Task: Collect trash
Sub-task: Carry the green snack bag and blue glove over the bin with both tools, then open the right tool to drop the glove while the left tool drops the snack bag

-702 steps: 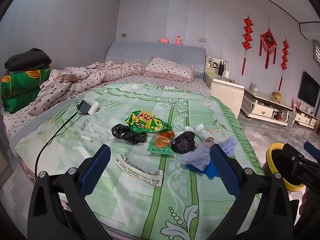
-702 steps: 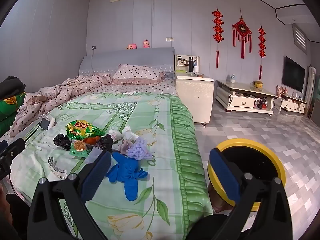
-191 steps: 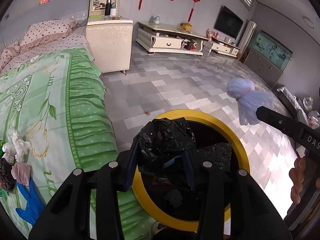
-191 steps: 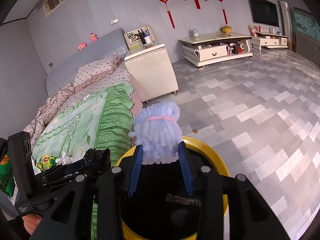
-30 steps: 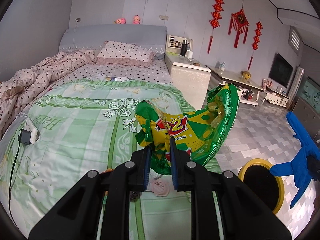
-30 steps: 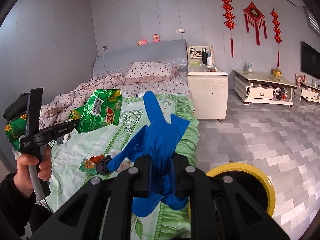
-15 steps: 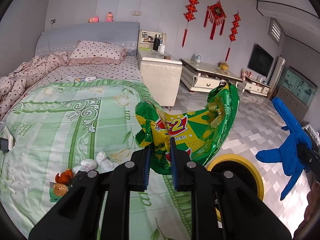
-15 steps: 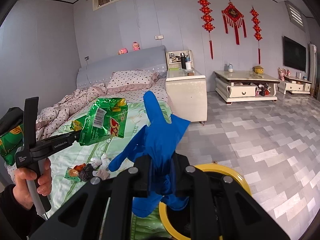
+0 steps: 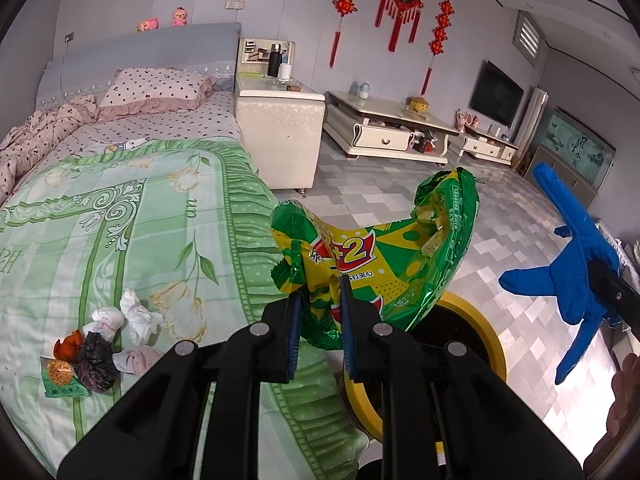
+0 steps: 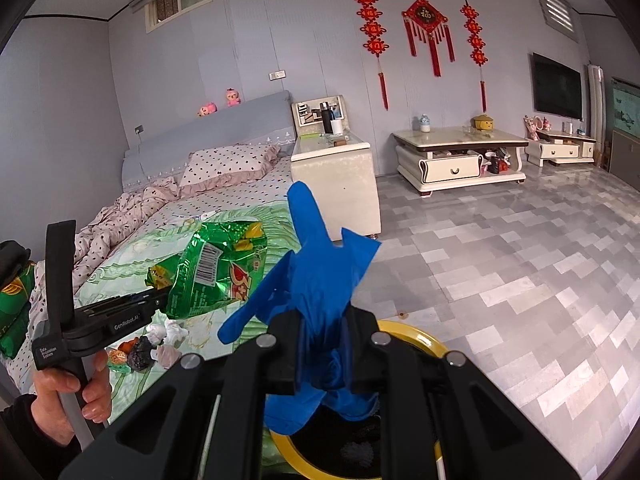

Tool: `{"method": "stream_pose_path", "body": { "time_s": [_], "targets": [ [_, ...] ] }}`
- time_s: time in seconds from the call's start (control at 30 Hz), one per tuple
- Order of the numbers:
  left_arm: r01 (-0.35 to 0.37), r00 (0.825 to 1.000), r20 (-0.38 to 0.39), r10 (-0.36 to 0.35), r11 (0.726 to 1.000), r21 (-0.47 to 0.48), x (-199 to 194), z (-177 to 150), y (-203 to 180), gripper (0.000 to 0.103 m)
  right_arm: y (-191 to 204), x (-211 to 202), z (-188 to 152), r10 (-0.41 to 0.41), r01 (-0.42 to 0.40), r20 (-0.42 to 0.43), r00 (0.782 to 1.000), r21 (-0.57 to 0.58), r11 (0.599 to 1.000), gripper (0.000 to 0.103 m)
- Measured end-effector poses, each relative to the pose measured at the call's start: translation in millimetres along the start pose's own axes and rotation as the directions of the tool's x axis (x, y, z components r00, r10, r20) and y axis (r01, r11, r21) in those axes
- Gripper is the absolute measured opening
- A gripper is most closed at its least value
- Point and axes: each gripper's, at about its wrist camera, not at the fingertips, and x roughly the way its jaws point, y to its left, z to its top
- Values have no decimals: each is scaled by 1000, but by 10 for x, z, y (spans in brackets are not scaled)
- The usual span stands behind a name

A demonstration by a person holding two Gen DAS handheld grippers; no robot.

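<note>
My left gripper [image 9: 320,320] is shut on a green and yellow snack bag [image 9: 384,252] and holds it in the air above the bed's edge, just short of the yellow-rimmed trash bin [image 9: 476,344]. The bag also shows in the right wrist view [image 10: 216,268]. My right gripper [image 10: 322,348] is shut on a blue rubber glove [image 10: 316,276] and holds it over the bin [image 10: 416,340]. The glove also shows in the left wrist view [image 9: 576,268]. Small trash [image 9: 100,344] lies on the green bedspread: white tissues, a dark wad, orange peel, a small green packet.
The bed [image 9: 120,216] fills the left. A white nightstand [image 9: 276,136] stands beside it and a low TV cabinet [image 9: 392,136] along the far wall. Grey tiled floor [image 10: 520,264] lies open to the right of the bin.
Both grippers have swung right, away from the bed and toward the bin, still holding the snack bag and the glove. The bin now sits closer below both.
</note>
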Motion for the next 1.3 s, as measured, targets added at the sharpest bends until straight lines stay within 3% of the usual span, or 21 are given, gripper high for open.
{"method": "stream_pose_path", "body": {
  "time_s": [0.5,0.8,1.13,1.3],
  "targets": [
    [35,989,-145,-34,999,5,889,-304,-276,17,-453,376,-155,-43,49,-74,996,81,996,14],
    [74,980,-183,-73,997,-2,1148,-414,-421,24,-592,522,-206,-50,61,-101,994,105,993,18],
    [87,984,-158,-83,996,16,1043,-418,-442,49,-555,469,-220,-77,88,-100,992,112,990,44],
    [81,988,-131,-80,997,-3,907,-405,-278,60,-533,410,-209,-79,88,-87,993,113,990,49]
  ]
}}
